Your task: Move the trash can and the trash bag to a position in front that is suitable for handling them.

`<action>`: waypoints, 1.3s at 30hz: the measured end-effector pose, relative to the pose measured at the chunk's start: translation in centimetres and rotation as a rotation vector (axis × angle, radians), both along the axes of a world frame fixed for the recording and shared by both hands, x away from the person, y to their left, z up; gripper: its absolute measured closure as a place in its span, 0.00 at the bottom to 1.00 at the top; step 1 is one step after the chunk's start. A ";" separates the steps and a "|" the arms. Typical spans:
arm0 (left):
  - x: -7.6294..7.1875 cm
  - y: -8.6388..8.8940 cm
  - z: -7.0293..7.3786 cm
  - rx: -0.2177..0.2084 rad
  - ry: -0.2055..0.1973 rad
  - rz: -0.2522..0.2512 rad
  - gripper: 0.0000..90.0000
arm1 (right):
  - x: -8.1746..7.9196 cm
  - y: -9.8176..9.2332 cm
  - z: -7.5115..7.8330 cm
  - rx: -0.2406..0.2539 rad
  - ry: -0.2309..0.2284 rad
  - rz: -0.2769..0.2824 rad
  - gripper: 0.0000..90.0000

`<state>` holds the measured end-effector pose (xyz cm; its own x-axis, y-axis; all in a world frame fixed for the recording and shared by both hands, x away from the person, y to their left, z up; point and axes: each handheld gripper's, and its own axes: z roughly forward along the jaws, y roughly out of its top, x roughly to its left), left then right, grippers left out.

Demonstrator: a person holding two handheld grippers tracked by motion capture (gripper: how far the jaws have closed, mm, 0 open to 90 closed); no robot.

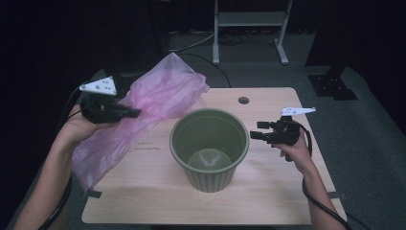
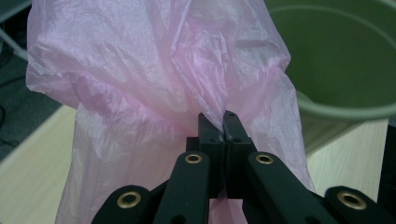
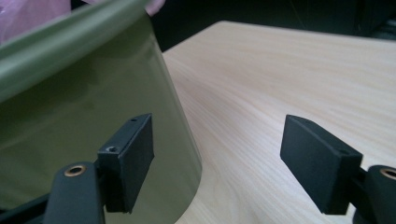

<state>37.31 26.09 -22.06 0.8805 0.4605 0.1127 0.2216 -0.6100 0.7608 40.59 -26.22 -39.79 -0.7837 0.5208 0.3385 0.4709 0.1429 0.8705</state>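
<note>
A thin, crinkled, translucent pink bag (image 1: 153, 108) is held pinched in the left tool (image 1: 136, 113) at ten o'clock of the green pot (image 1: 209, 148), draped over the table's (image 1: 268, 196) left edge, while the right tool (image 1: 254, 131) is kept spread, empty, at three o'clock beside bare tabletop.

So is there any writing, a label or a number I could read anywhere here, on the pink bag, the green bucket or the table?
Nothing here can be read.
Table: a faint dark line of print beside the pink bag, near the green bucket, too small and blurred to read.
Pink bag: no print seen.
Green bucket: no label seen.
</note>
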 end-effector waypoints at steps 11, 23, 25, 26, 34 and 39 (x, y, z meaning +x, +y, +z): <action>0.4 -4.5 5.4 0.028 -0.071 -0.045 0.99 | -2.9 -1.3 3.7 0.045 -0.096 0.034 0.28; 0.4 -9.1 8.7 0.025 -0.118 -0.120 0.99 | -4.3 -1.3 4.6 0.051 -0.140 0.057 0.28; 0.5 -10.3 8.6 0.026 -0.114 -0.146 0.99 | -4.4 -1.2 4.7 0.048 -0.147 0.060 0.28; 0.6 -10.9 8.5 0.024 -0.113 -0.159 0.99 | -4.5 -1.2 4.7 0.051 -0.147 0.062 0.28; 1.4 -16.0 7.5 0.002 -0.088 -0.272 0.99 | -5.4 -1.8 4.0 0.096 -0.142 0.073 0.28; 1.5 -18.8 7.5 -0.021 -0.086 -0.335 0.99 | -5.8 -2.2 3.2 0.115 -0.137 0.070 0.28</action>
